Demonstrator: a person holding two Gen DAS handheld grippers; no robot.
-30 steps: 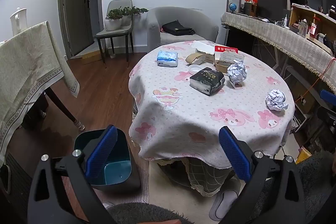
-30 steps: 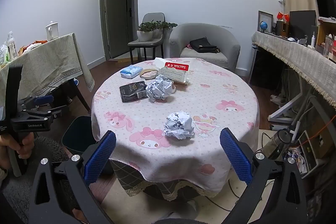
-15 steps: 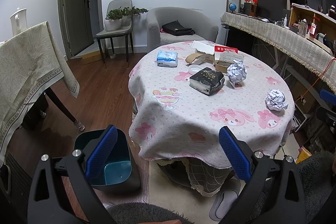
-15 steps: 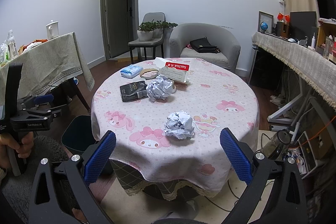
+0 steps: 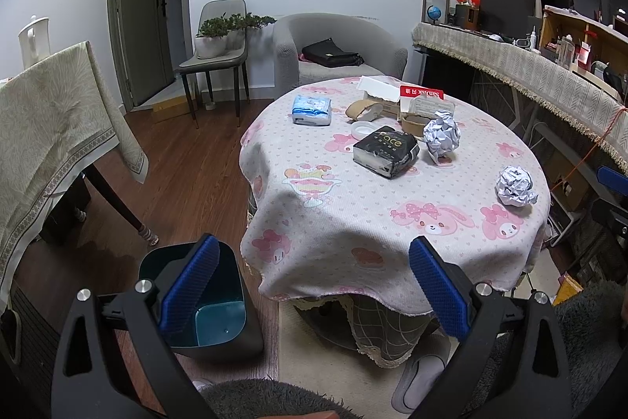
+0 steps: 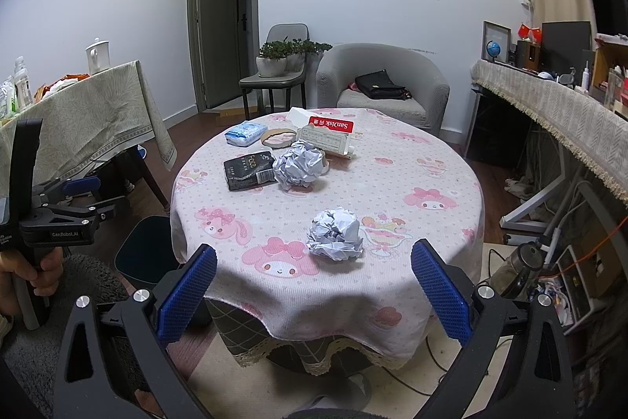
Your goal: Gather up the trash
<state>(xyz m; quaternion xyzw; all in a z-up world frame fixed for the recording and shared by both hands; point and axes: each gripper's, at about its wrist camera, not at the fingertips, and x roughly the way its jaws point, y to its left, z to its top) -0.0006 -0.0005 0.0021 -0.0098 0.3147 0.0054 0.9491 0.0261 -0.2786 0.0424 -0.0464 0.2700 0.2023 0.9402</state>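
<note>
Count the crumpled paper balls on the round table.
2. One paper ball lies near the table's front edge; the other paper ball sits beside the black packet. None seem hidden.

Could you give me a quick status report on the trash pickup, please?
Left gripper and right gripper open, empty. Two paper balls on table, near and far. Bin on floor, path clear.

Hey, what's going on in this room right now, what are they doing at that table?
A person holds a two-finger gripper in each hand in front of a round table. Both the left gripper and the right gripper are open and hold nothing. Two crumpled paper balls lie on the cloth: the near paper ball just ahead of the right gripper, the far paper ball beside a black packet. A dark trash bin stands on the floor by the table. No trash is collected yet.
</note>
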